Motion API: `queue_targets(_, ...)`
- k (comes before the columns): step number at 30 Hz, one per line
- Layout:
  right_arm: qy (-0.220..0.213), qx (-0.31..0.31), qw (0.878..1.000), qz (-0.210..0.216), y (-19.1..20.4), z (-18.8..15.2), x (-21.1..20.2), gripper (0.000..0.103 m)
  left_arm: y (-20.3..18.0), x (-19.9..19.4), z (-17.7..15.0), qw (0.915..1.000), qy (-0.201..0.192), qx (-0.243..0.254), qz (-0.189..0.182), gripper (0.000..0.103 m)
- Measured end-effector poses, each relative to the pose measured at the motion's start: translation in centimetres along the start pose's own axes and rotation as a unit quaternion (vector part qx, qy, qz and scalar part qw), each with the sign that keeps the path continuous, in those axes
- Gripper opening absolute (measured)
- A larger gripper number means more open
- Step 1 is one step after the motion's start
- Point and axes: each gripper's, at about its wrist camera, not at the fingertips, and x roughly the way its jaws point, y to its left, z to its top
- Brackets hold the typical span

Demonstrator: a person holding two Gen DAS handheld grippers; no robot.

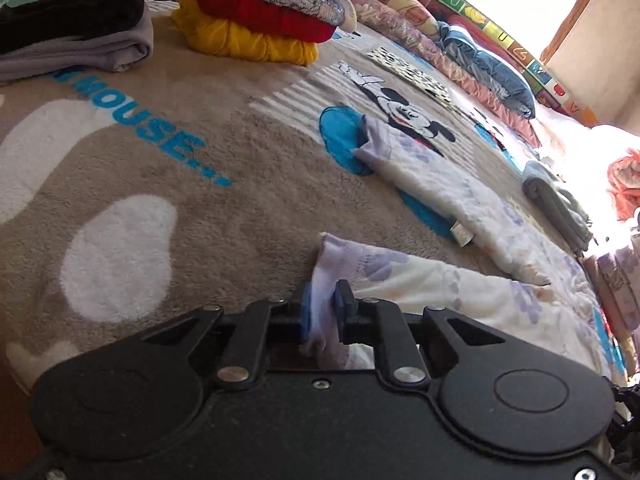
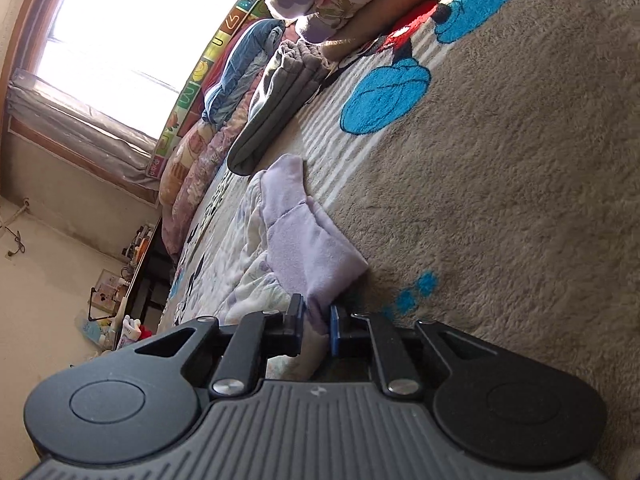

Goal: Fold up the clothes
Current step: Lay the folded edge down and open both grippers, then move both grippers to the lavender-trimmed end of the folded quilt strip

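The left gripper point(image 1: 323, 312) is pinching a lilac cuff between its closed jaws, and the right gripper point(image 2: 316, 326) is clamping a lilac cuff of the same flowered pyjamas point(image 1: 448, 280) in its own closed jaws. The garment is lying on the cartoon blanket point(image 1: 180, 200) covering the bed, its long axis running away from both jaws, so each hand is equally placed to carry its end forward. A second leg point(image 1: 420, 168) is stretching out just beyond. Folded piles, a red and yellow stack point(image 1: 256, 28) and grey folded cloth point(image 2: 276, 92), are sitting well apart, not blocking the way.
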Motion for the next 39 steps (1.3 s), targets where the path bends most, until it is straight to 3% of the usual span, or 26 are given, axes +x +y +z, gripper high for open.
queue_targets(2, -0.002, -0.006, 1.000, -0.012, 0.3, -0.1, -0.3, 0.014, 0.5, -0.5, -0.1, 0.9998, -0.011, -0.012, 0.012, 0.023)
queue_targets(6, -0.020, -0.026, 0.998, -0.044, 0.9, -0.2, -1.7, 0.024, 0.8, -2.8, 0.2, 0.9965, -0.050, -0.024, 0.062, 0.023)
queue_targets(8, -0.047, -0.043, 0.995, -0.071, 1.3, -0.1, -3.0, 0.026, 0.6, -3.9, 0.5, 0.9961, -0.070, -0.036, 0.041, 0.023)
queue_targets(11, -0.086, -0.115, 0.986, -0.086, 2.9, -0.1, -4.2, 0.029, -1.6, -4.3, 0.1, 0.9973, -0.072, -0.011, -0.001, 0.023)
queue_targets(16, -0.066, -0.263, 0.961, -0.050, 7.9, -1.2, -2.4, 0.030, -7.5, -2.4, -1.2, 0.9953, -0.055, 0.058, -0.055, 0.026)
queue_targets(18, -0.046, -0.318, 0.947, -0.029, 9.9, -2.1, -1.2, 0.032, -8.8, -0.9, -2.3, 0.9943, -0.050, 0.081, -0.047, 0.030)
queue_targets(20, -0.032, -0.320, 0.946, -0.033, 9.0, -2.6, 0.0, 0.037, -9.1, 1.2, -3.6, 0.9941, -0.034, 0.103, 0.001, 0.035)
queue_targets(22, -0.018, -0.321, 0.946, -0.037, 8.1, -3.1, 1.2, 0.052, -8.9, 2.1, -4.6, 0.9914, -0.040, 0.124, 0.016, 0.037)
queue_targets(24, -0.005, -0.323, 0.946, -0.041, 7.1, -3.6, 2.3, 0.047, -9.0, 2.2, -5.4, 0.9868, -0.058, 0.150, 0.019, 0.037)
queue_targets(25, 0.002, -0.323, 0.945, -0.043, 6.7, -3.8, 2.9, 0.039, -9.1, 2.2, -5.3, 0.9853, -0.057, 0.160, 0.021, 0.037)
queue_targets(30, 0.006, -0.319, 0.947, -0.035, 6.1, -4.2, 1.0, 0.037, -8.2, 1.6, -5.1, 0.9881, -0.054, 0.144, 0.008, 0.038)
queue_targets(34, -0.006, -0.269, 0.963, -0.030, 4.7, -4.3, -0.6, 0.024, -7.3, 0.2, -5.3, 0.9906, -0.054, 0.124, 0.015, 0.038)
queue_targets(39, -0.022, -0.205, 0.978, -0.022, 2.9, -4.4, -2.6, 0.026, -5.9, -1.9, -5.3, 0.9941, -0.054, 0.090, 0.026, 0.038)
